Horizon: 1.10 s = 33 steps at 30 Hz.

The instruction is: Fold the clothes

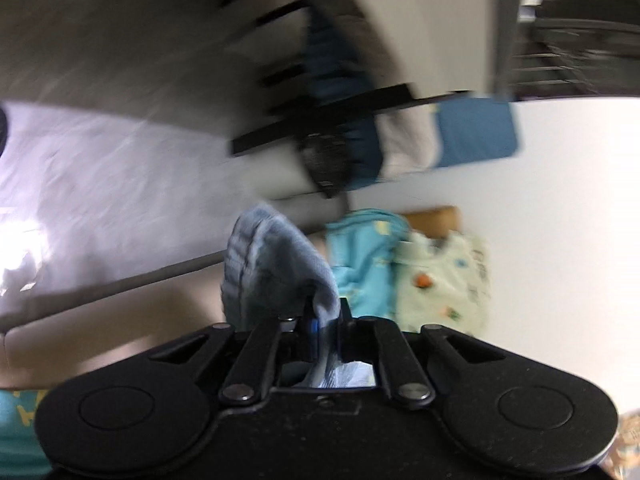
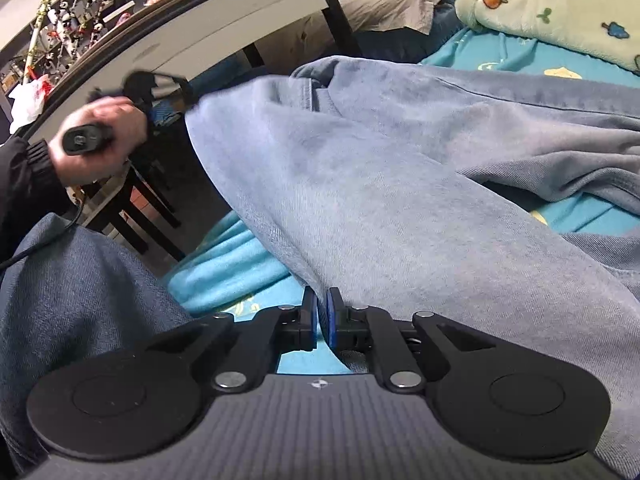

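A pair of light blue jeans point(image 2: 380, 184) is stretched across the bed between both grippers. My right gripper point(image 2: 322, 316) is shut on the near edge of the denim. Farther off in the right wrist view, a hand holds the left gripper point(image 2: 160, 100), shut on the far corner of the jeans and lifted off the bed. In the blurred left wrist view, my left gripper point(image 1: 325, 320) pinches a bunched fold of the jeans point(image 1: 272, 268) that rises above its jaws.
A turquoise bedsheet point(image 2: 592, 216) lies under the jeans. A pale green patterned blanket point(image 2: 560, 4) is bunched at the far right. A white table with black legs point(image 2: 224, 28) stands beside the bed. The person's denim-clad leg point(image 2: 72, 304) is at the left.
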Motion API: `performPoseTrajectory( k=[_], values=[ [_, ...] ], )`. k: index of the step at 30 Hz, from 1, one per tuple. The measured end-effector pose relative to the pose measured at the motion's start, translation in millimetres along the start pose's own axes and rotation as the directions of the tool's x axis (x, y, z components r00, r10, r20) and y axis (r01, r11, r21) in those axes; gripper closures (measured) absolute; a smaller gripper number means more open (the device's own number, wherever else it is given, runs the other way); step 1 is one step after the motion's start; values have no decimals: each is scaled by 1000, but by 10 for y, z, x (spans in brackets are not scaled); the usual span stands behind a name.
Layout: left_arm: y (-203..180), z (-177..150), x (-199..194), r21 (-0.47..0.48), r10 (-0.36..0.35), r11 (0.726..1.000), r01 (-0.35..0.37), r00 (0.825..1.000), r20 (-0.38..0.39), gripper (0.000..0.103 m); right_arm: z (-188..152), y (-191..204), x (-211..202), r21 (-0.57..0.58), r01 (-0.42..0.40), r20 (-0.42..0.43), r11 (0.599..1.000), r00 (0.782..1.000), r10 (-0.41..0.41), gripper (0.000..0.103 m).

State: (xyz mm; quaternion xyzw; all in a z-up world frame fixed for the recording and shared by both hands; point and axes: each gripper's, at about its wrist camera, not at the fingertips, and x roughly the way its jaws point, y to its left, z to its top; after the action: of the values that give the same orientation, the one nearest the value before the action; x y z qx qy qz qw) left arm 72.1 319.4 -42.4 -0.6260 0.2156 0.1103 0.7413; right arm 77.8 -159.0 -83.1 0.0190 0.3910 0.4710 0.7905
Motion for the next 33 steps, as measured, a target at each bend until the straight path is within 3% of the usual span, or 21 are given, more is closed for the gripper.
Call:
performPoseTrajectory(
  k=[3,6,11,17,21,26,29,33],
  values=[
    [-1,-2,-289,39,-13,999,13,1000,16,98,3,59,5,-19,-20,0,1000,1000,20,97],
    [221,17,-424,-3,39,999,-39,999,13,98,0,81,69,-43,-28,-40,999,999,27,97],
    [828,84,-443,-209,185,961,-183,983,-8,98,-37,74,160,-50,-38,-132,998,991,31,97],
    [981,105,-400,-229,181,956,-184,983,-36,92,-25,40,202,-38,-36,-172,999,985,29,96],
    [761,134,-470,-119,196,973,-197,980,-19,57,52,-38,49,2,-26,-107,1000,994,26,87],
    [294,71,-524,122,211,971,-207,977,-21,47,137,-168,-266,98,40,12,994,999,-41,76],
    [-19,-119,-512,274,233,936,-222,972,-8,41,159,-290,-496,166,92,81,982,991,-107,74],
    [-244,-374,-521,363,262,897,-251,965,20,36,156,-443,-725,243,154,149,958,970,-194,73]
  ],
)
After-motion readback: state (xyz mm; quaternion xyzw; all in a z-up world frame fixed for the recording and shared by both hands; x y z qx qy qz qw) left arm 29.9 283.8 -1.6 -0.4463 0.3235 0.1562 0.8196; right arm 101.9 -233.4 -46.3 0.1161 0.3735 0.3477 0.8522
